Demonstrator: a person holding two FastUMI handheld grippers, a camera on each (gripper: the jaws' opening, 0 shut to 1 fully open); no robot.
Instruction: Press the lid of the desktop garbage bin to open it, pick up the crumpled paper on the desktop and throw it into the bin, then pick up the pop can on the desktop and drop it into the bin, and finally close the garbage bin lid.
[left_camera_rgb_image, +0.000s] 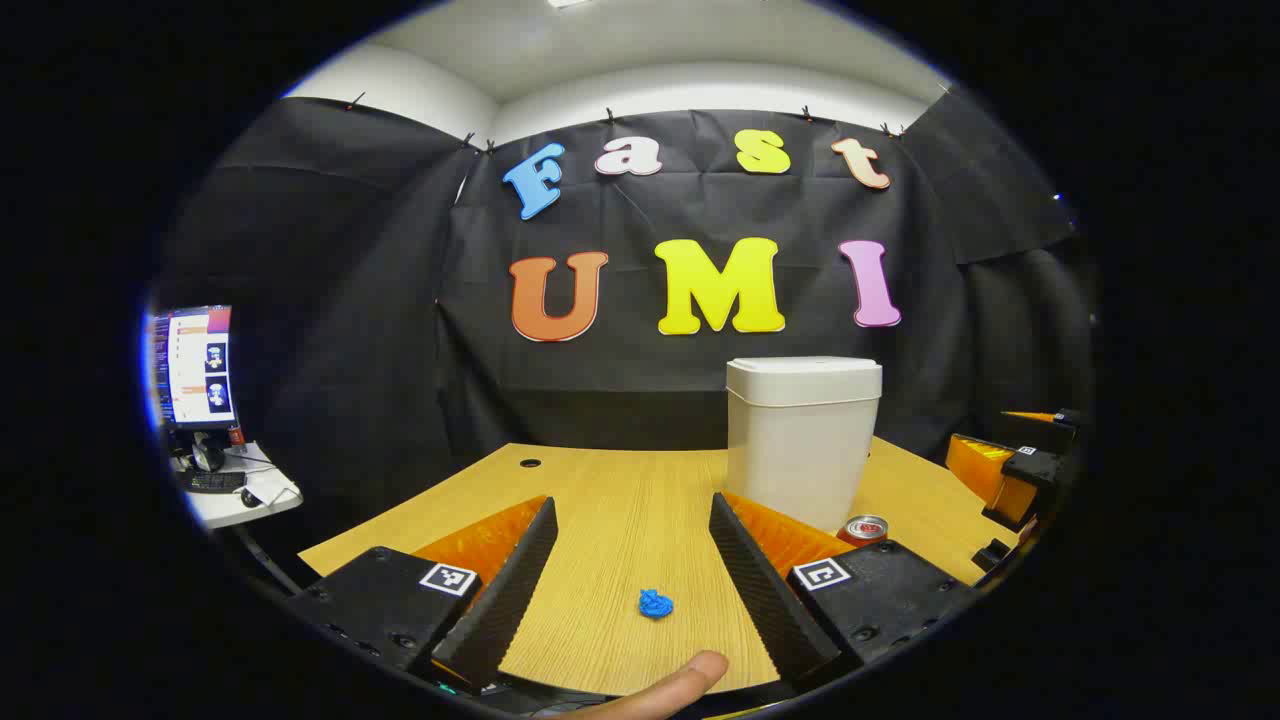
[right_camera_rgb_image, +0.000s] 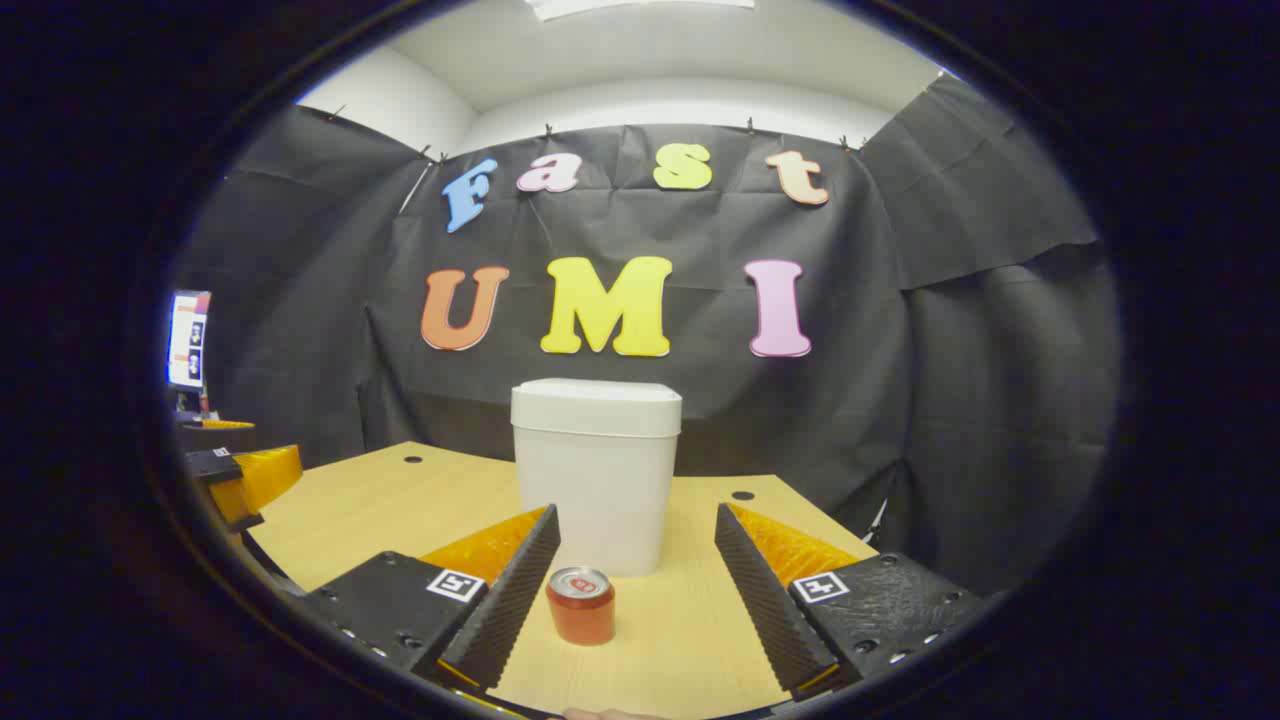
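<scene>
A white garbage bin (left_camera_rgb_image: 803, 440) stands upright on the wooden desk (left_camera_rgb_image: 620, 500) with its lid (left_camera_rgb_image: 804, 378) down. In the left gripper view a small blue crumpled paper (left_camera_rgb_image: 655, 603) lies on the desk between the fingers of my open left gripper (left_camera_rgb_image: 632, 590), untouched. A red pop can (left_camera_rgb_image: 866, 529) stands beside the bin's base. In the right gripper view the bin (right_camera_rgb_image: 596, 470) rises straight ahead and the pop can (right_camera_rgb_image: 580, 604) stands upright in front of it, just inside the left finger of my open right gripper (right_camera_rgb_image: 638, 585).
Black cloth walls close the booth behind the desk. A side table with a monitor (left_camera_rgb_image: 195, 368) and a keyboard stands at the far left. The other gripper (left_camera_rgb_image: 1010, 465) shows at the desk's right edge. A fingertip (left_camera_rgb_image: 680, 682) pokes in at the bottom.
</scene>
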